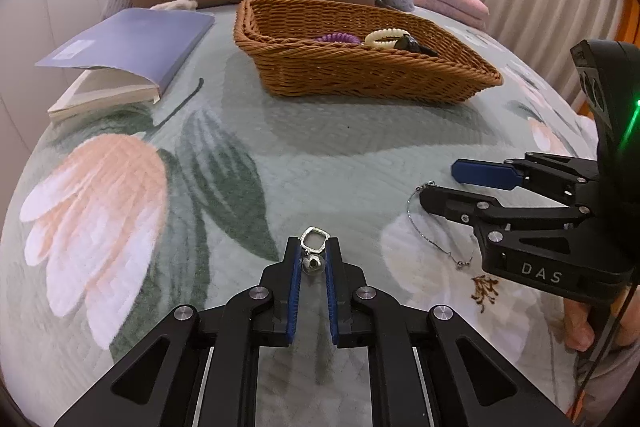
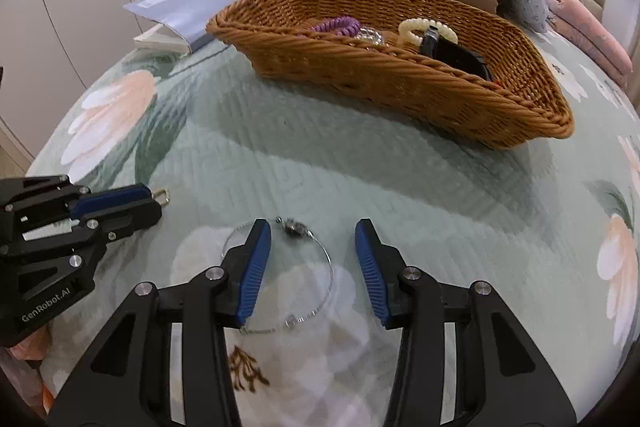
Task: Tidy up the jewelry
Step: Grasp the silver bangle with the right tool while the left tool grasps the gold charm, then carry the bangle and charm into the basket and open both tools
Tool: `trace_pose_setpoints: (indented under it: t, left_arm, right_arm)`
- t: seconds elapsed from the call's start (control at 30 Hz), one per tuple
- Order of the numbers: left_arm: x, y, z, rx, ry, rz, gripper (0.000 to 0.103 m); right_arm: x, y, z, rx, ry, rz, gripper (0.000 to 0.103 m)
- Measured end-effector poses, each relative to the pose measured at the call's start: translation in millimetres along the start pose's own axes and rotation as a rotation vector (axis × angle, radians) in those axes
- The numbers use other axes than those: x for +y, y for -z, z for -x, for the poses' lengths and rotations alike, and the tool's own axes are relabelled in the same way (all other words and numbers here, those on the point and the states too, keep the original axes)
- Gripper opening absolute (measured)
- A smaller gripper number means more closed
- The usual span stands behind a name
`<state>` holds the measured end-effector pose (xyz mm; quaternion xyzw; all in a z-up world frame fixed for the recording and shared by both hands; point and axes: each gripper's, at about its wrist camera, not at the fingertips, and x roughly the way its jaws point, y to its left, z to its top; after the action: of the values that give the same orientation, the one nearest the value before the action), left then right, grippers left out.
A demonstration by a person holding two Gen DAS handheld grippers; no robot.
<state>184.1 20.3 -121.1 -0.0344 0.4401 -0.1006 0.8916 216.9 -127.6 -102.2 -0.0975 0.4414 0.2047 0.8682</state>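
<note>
the left gripper is clenched on a small silver charm above the bedspread. the right gripper is released, its fingers around a thin bracelet lying near the bedspread's front edge. the basket stands further back.

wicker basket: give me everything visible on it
The wicker basket is a shallow, roughly rectangular tray of brown woven strands with a thick braided rim and flared sides. It sits upright on the floral quilt, beyond both grippers, neither touching it. Inside lie a purple coil hair tie, a cream beaded bracelet, a clear beaded piece and a black strap-like item. A blue book lies beside it.
</note>
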Motion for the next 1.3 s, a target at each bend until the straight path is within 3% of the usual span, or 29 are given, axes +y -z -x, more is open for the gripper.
trace_pose_setpoints:
  t: [0.33,0.5,1.0,1.3]
  left_arm:
    - [8,2,-1,-0.004,0.049,0.030,0.011]
    - [5,2,-1,-0.011,0.039,0.019,0.011]
    - [-6,6,12,-0.070,0.025,-0.031,0.010]
    - [-14,-6,41,-0.135,0.083,-0.065,0.010]
  right_arm:
    - [12,2,-3,-0.019,0.011,0.093,0.030]
    - [17,1,-6,-0.024,-0.010,0.125,0.012]
    - [11,19,18,-0.084,0.005,0.078,0.010]
    - [-19,17,59,-0.171,0.002,-0.013,0.010]
